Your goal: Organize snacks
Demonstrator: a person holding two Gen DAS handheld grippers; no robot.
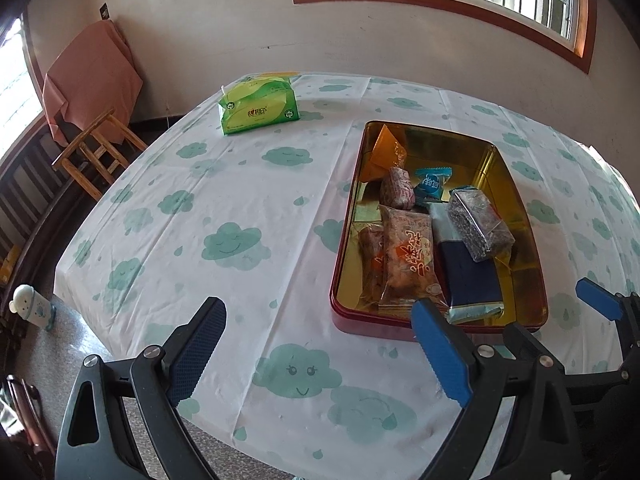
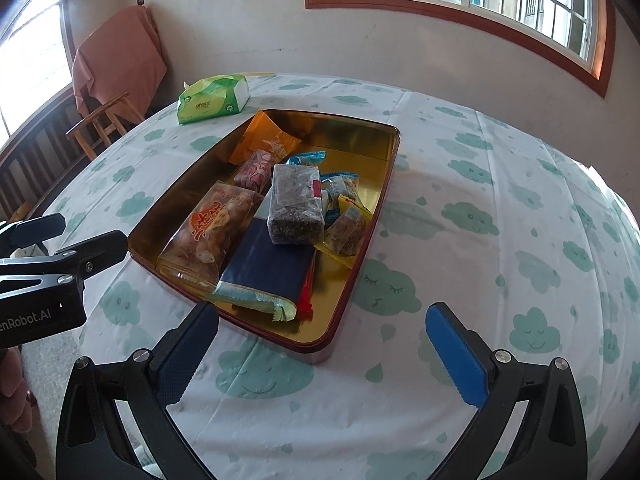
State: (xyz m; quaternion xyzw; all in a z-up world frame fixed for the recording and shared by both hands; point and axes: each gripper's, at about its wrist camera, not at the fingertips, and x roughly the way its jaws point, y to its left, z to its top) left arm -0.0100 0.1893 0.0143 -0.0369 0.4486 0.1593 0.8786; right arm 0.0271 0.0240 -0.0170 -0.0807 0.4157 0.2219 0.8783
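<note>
Left wrist view: left gripper [image 1: 320,348], jaws spread wide, nothing between them, poised over the cloud-print tablecloth [image 1: 224,208]. Red-rimmed gold tin [image 1: 520,216] lies ahead to the right, holding the snacks: orange packet [image 1: 382,152] at the far end, pink sweet [image 1: 396,190], blue sweet [image 1: 430,186], dark seed block [image 1: 478,226], clear biscuit bag [image 1: 408,256], navy bar [image 1: 470,280]. Green tissue pack [image 1: 258,106] sits well apart, far left. Right wrist view: right gripper [image 2: 324,354], jaws released and empty, just short of the tin's [image 2: 360,136] near rim; seed block [image 2: 296,208] rests on navy bar [image 2: 268,268]; left gripper's tips [image 2: 80,240] at the left edge.
</note>
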